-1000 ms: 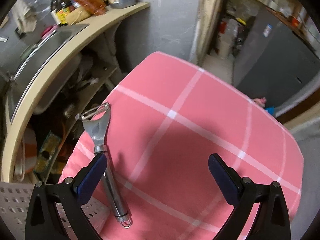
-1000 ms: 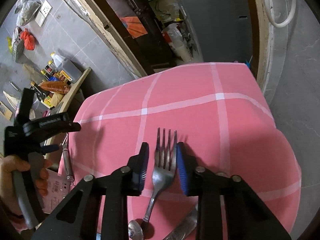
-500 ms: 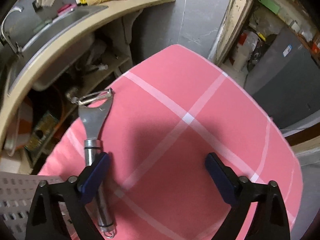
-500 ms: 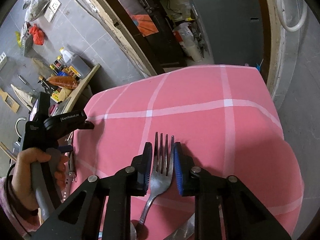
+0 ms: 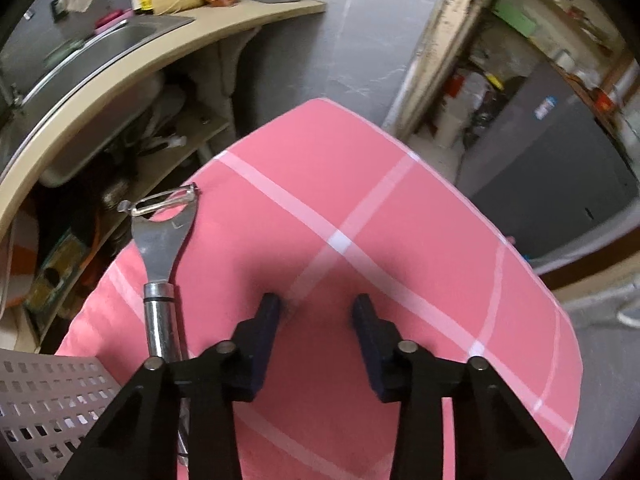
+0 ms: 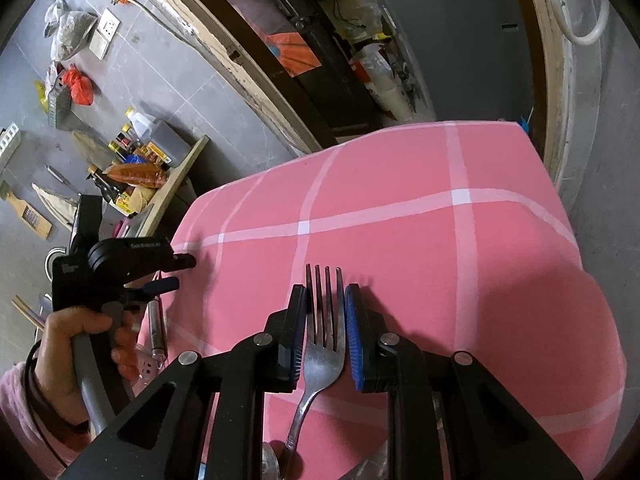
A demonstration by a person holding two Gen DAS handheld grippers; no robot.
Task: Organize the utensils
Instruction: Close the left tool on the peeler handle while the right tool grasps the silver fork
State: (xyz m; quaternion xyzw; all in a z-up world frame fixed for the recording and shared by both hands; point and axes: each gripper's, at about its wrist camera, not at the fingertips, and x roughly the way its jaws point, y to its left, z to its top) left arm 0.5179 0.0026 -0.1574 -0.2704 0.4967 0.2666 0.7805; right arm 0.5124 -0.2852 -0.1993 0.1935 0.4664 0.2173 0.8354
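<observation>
The left gripper (image 5: 316, 312) hangs steeply over the pink checked cloth on the desk (image 5: 400, 216), and its jaws have just been closing with nothing between them: only bare cloth shows in the gap, so they stand part-way in, pinching nothing. The thing it seems meant for, the metal peeler (image 5: 162, 264), lies off to its left, outside the left finger (image 5: 264, 328), at the very edge of the desk. The peeler's long axis runs roughly along the line the gripper points, with the blade head at the far end, jutting toward the sink counter (image 5: 120, 72), and the round handle running back under the gripper's frame toward the white perforated basket (image 5: 48, 400) at the near corner. So I judge the closing has missed: the left hand would need to shift sideways to its left and spread again before it could straddle that handle across its width. The right gripper (image 6: 326, 332) is busy near the middle of the desk, its blue pads closed in against the two sides of the fork (image 6: 324, 344) at the head, tines pointing away and handle trailing back beneath it; the left hand (image 6: 76, 344) is plainly the nearer one to the peeler.
</observation>
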